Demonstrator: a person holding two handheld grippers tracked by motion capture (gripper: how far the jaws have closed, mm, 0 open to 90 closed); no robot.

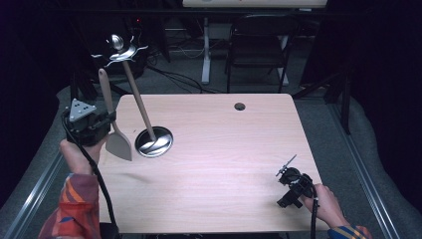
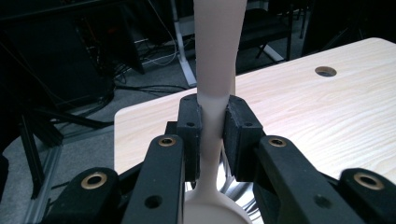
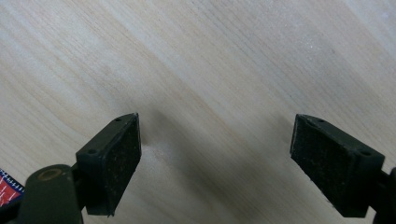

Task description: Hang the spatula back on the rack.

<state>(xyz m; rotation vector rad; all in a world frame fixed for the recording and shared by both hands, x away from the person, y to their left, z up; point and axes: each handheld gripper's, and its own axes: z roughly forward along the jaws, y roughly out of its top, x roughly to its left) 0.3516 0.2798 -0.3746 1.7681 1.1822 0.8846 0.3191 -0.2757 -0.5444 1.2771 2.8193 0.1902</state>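
While the left gripper (image 1: 110, 121) is clamped on the neck of the beige spatula (image 1: 113, 129), the blade hangs just above the table (image 1: 224, 144), at its left edge beside the utensil stand (image 1: 139, 104). The step in hand appears to be hanging the spatula on the stand. The next move calls for lifting the handle end to a top hook (image 1: 142, 48). The right gripper (image 1: 287, 172) rests near the table's right edge, jaws apart and empty.

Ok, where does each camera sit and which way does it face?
High view: above the person's side, looking forward and down on the table; both hands and claws show.
Left gripper view: rides the left claw, looking along jaws shut on the spatula.
Right gripper view: rides the right claw, open, facing the tabletop.
Shared: table, spatula.
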